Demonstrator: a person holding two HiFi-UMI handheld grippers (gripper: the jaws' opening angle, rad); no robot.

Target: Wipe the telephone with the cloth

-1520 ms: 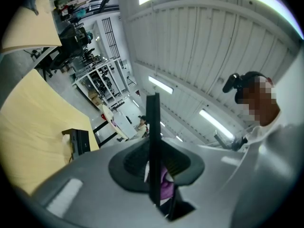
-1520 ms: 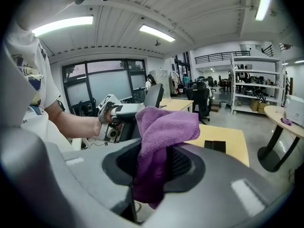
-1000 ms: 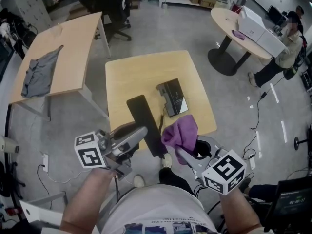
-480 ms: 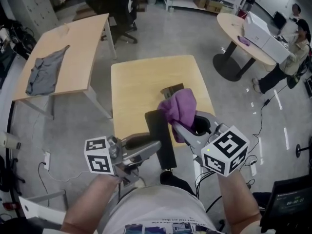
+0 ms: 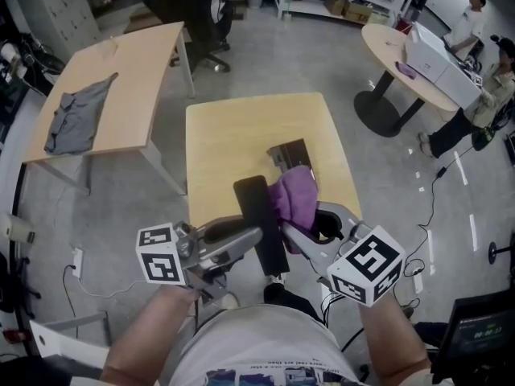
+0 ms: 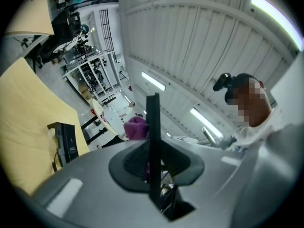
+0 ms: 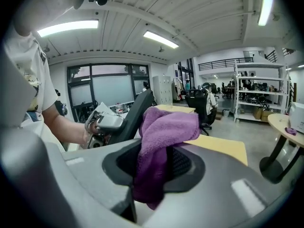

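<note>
Left gripper [image 5: 256, 235]: jaws pinching black handset [image 5: 256, 203] over wooden table's [image 5: 229, 135] near edge. Right gripper [image 5: 286, 230]: clamping purple cloth [image 5: 294, 196], which partly hides telephone base [image 5: 288, 152] on table. Grey garment [image 5: 76, 123] on the desk left of table.

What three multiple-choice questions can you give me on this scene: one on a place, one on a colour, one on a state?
1. Where is the telephone base?
A. on the wooden table
B. between the left gripper's jaws
C. between the right gripper's jaws

2. What colour is the cloth?
A. grey
B. white
C. purple

3. What is the right gripper doing?
A. open, holding nothing
B. shut on the cloth
C. shut on the handset

Answers:
1 A: the head view shows the base lying flat on the tabletop.
2 C: it is purple in all three views.
3 B: its jaws pinch the cloth. The black handset is clamped in the left gripper.
</note>
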